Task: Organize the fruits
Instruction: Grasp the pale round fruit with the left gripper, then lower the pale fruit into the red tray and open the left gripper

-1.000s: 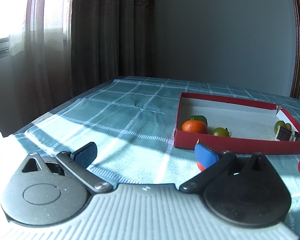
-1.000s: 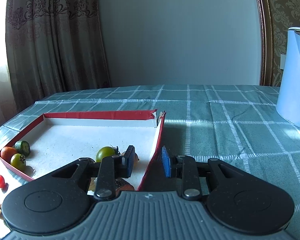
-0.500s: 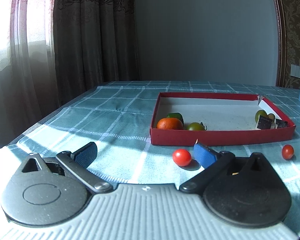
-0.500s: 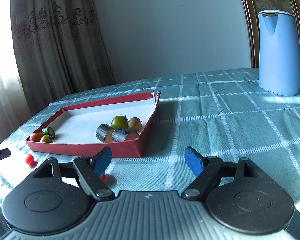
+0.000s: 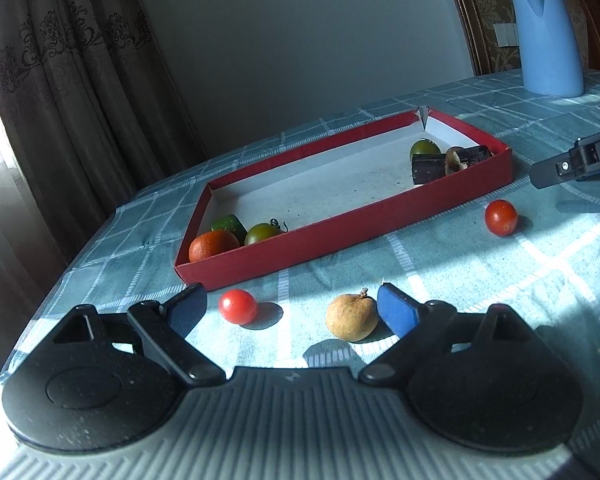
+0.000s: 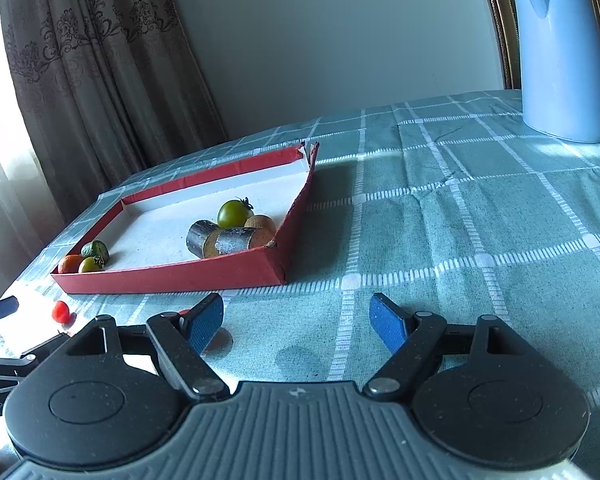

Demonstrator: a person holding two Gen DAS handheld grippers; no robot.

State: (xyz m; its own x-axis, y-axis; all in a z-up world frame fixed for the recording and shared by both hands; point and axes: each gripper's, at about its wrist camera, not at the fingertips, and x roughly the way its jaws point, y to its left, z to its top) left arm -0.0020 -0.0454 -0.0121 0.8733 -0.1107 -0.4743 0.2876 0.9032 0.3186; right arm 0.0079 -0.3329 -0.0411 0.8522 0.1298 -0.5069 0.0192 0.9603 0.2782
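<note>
My left gripper hangs low over the checked cloth, its jaws closing. A red cherry tomato and a tan wrinkled fruit lie between them. The tan fruit sits right against the right pad; the left pad stands clear of the tomato. A second red tomato lies further right. The red tray holds an orange, green fruits and dark cut pieces. My right gripper is open over bare cloth, near the red tray's corner.
A blue kettle stands at the back right of the table. Curtains hang behind the table's left edge. One red tomato lies on the cloth left of my right gripper; another peeks from behind its left finger.
The left gripper swung right and rolled, bringing the tan fruit and a red tomato between its narrowing jaws. The right gripper opened and drew back from the tray's corner.
</note>
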